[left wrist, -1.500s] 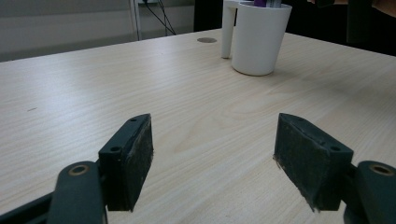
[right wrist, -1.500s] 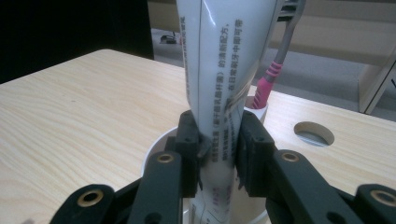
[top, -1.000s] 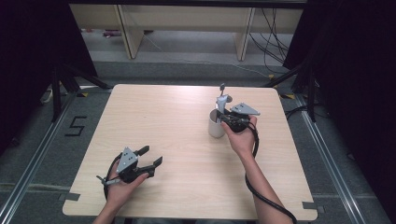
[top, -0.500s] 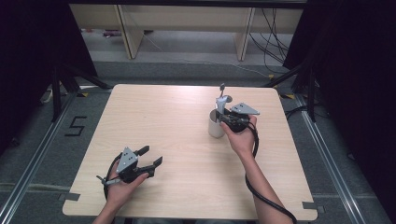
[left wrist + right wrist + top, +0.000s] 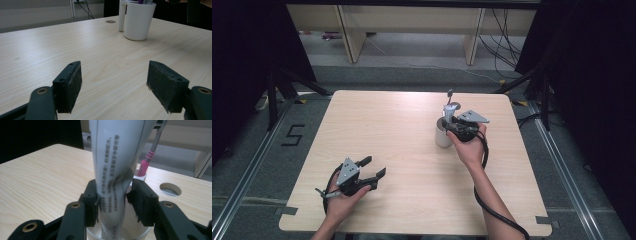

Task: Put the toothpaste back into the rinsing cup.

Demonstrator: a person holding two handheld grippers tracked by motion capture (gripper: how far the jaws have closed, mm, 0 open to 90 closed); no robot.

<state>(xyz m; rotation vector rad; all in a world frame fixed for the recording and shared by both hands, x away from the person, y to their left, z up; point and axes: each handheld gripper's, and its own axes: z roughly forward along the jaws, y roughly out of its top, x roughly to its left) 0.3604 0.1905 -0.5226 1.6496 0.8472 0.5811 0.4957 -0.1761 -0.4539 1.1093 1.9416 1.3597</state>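
While the right gripper stands over the white cup, its jaws have just been opening around the toothpaste tube standing in it beside a toothbrush. That tube looks soft and light (likely slippery), so grip its flat middle. Apart, the left gripper rests wide and empty.
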